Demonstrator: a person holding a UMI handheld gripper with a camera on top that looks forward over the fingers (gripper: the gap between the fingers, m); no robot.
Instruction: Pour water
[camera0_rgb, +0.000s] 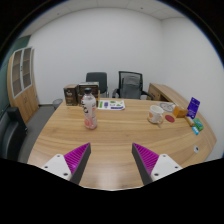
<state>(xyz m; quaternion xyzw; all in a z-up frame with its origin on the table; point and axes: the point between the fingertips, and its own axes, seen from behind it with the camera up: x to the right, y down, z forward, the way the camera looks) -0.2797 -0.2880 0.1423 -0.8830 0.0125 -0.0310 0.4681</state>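
A pale-walled meeting room, with a wooden table (110, 150) filling most of the view and two dark office chairs (115, 84) pushed up at its far side. A tall cabinet (22, 82) stands against the wall to the left. On the table's far edge sit dark boxes (76, 94) and some flat papers (112, 105); to the right a cluster of small items, among them a pale cup (156, 115) and a purple-and-green carton (193, 108), too small to make out further. A clear bottle (90, 111) with a pinkish label stands upright well beyond the gripper (109, 160), left of centre on the tabletop. The gripper's jaws are spread wide over bare wood, magenta pads (76, 158) facing each other, nothing between them.
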